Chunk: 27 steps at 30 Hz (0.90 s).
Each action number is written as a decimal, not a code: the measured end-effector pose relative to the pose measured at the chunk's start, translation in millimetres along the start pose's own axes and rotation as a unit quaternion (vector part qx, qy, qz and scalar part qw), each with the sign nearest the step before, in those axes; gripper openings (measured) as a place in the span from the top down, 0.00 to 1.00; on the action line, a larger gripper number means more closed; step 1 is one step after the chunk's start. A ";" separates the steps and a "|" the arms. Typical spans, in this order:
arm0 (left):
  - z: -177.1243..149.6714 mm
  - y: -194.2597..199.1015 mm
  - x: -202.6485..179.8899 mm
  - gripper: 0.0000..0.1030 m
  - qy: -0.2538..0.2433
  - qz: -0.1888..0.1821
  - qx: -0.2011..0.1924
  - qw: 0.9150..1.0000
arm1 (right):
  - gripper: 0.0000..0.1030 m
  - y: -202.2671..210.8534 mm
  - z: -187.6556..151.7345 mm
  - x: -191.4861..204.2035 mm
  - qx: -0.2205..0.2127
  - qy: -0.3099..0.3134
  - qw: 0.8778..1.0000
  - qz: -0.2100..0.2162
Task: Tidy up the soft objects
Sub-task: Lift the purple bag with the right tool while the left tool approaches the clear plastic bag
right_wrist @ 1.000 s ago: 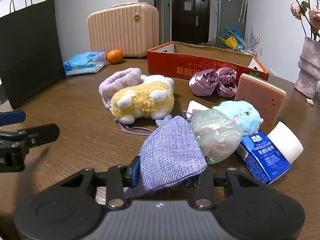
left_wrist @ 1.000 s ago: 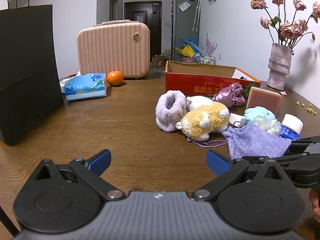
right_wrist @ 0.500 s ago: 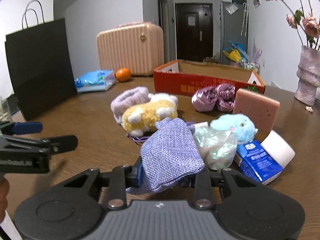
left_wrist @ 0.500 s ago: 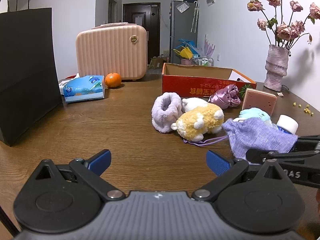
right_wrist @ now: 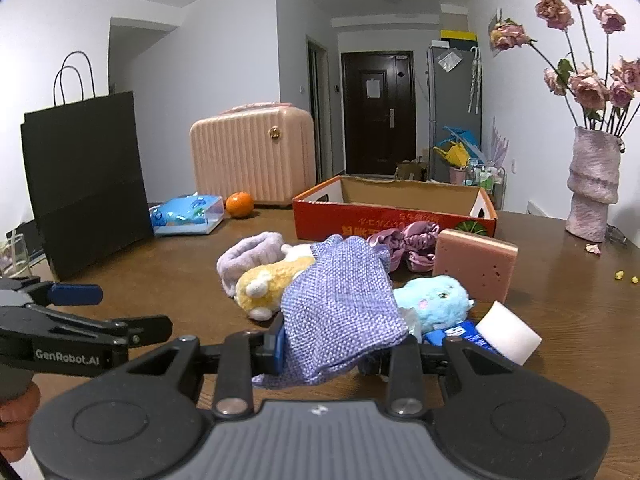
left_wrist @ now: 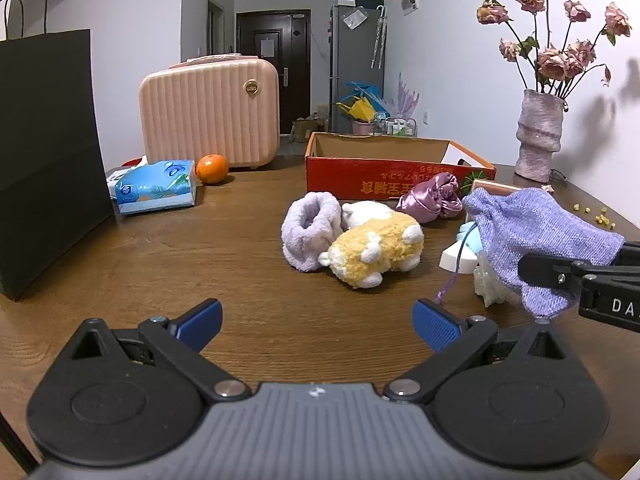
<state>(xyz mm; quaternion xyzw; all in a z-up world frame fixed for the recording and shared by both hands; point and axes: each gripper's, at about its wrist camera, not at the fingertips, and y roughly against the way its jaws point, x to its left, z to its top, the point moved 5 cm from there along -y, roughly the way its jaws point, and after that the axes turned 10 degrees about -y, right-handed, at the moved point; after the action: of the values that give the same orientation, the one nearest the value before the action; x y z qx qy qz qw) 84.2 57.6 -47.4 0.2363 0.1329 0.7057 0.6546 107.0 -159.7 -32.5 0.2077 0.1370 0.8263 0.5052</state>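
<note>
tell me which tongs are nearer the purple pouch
Right. The right tongs are shut on the purple pouch, lifting it; the left tongs stand open beside it, not touching.

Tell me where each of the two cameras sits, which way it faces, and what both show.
Left wrist: sits on the left claw, facing across the table toward the red box; its own open blue-tipped fingers show, with the right claw entering from the right edge.
Right wrist: sits on the right claw, facing the same way; its own fingers, shut on the purple pouch, show, with the left claw and a bit of hand at the left edge.
Shared: pouch, yellow plush, pink suitcase, orange, vase.
</note>
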 end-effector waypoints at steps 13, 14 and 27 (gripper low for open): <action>14.0 -2.2 -20.6 0.00 -0.012 -0.015 -0.002 1.000 | 0.70 17.8 16.4 -26.5 -0.044 -0.019 0.999 -0.016; 15.7 -2.8 -23.3 0.00 -0.013 -0.017 -0.003 1.000 | 0.70 18.1 17.3 -28.9 -0.046 -0.020 0.999 -0.018; 37.7 -18.8 -65.8 0.00 -0.034 -0.054 -0.003 0.998 | 0.70 19.8 21.5 -61.0 -0.058 -0.034 0.997 -0.034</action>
<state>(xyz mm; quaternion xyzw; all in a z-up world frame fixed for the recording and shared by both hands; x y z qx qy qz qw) 121.6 -10.0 -35.1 0.2509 0.1206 0.6615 0.6963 126.5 -222.7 -17.5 0.2013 0.0783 0.8077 0.5487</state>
